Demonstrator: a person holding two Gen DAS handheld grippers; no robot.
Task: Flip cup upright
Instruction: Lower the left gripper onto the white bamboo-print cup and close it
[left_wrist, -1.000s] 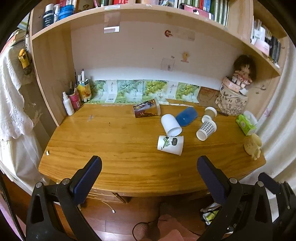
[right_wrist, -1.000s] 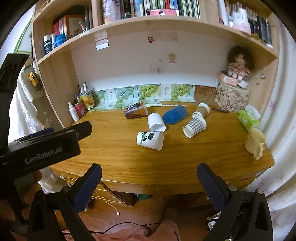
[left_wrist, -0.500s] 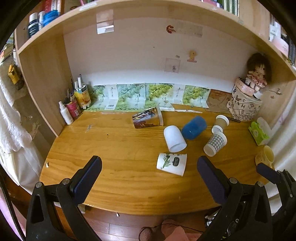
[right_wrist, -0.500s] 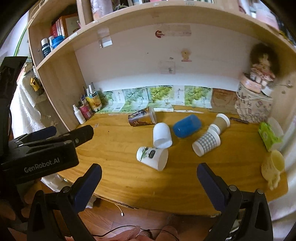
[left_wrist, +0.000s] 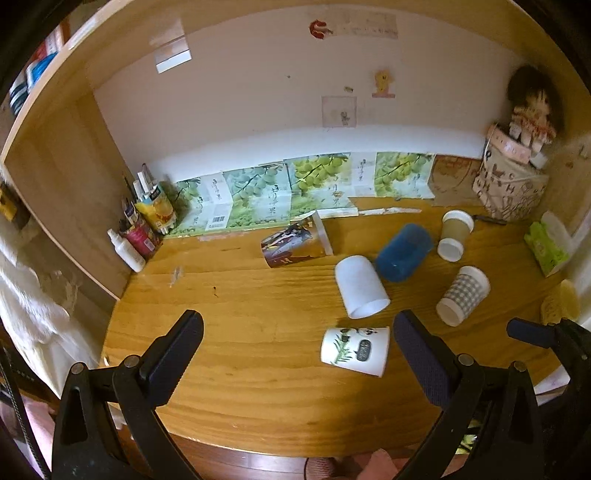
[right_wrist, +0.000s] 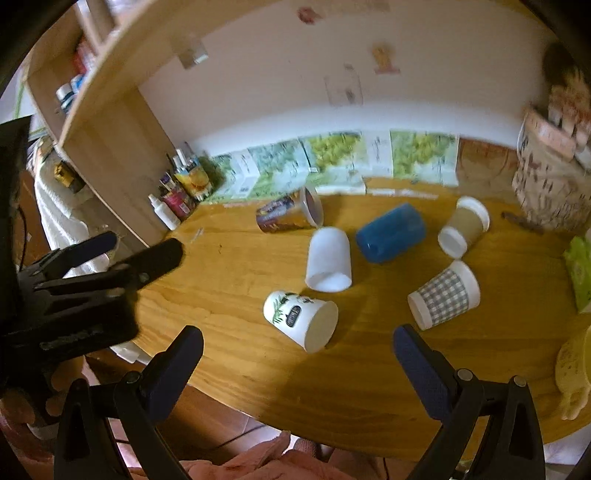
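Several cups lie on their sides on the wooden desk. Nearest is a white cup with a bamboo print, also in the right wrist view. Behind it lie a plain white cup, a blue cup, a checked cup, a brown cup and a dark printed cup. My left gripper is open and empty above the desk's front, just short of the bamboo cup. My right gripper is open and empty near the same cup.
Bottles and pens stand at the back left corner. A patterned bag with a doll stands at the back right. A green tissue pack and a yellow mug sit at the right edge. A shelf runs overhead.
Both grippers have moved forward and down toward the desk; the cups now look larger and nearer. Both stay open. No cup has moved.
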